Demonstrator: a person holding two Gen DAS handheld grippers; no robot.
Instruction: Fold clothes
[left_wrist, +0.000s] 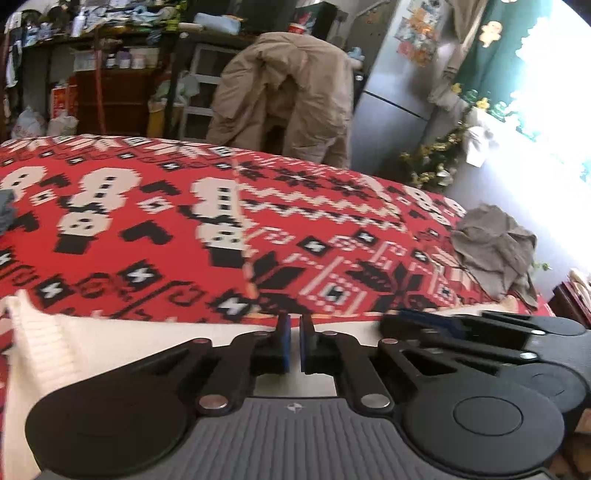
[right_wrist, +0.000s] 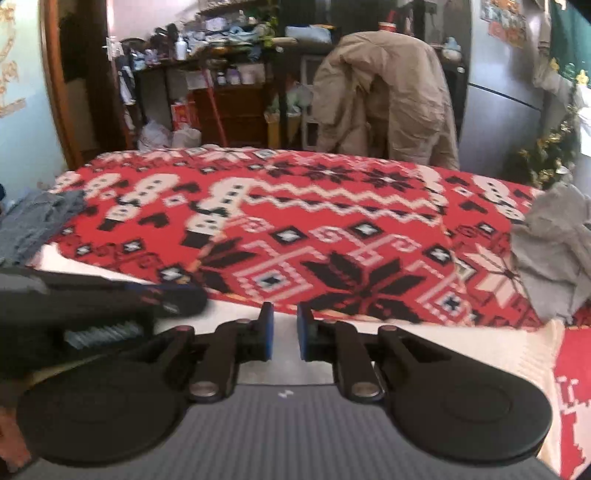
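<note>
In the left wrist view, a red, black and white patterned knit sweater (left_wrist: 229, 229) lies spread flat ahead of the left gripper (left_wrist: 294, 325), with its white ribbed hem (left_wrist: 110, 343) under and beside the fingers. A crumpled grey-brown cloth (left_wrist: 495, 251) sits far right, and a tan jacket (left_wrist: 288, 96) hangs on a chair beyond. The gripper tilts downward; its blue pads stand almost together at the hem's edge, though whether fabric is pinched cannot be told. The right gripper (left_wrist: 424, 321) lies just right.

In the right wrist view, the right gripper (right_wrist: 285, 314) also points down at the hem (right_wrist: 461, 343), jaws narrowly apart, hold unclear. A grey garment (right_wrist: 33, 225) lies far left.
</note>
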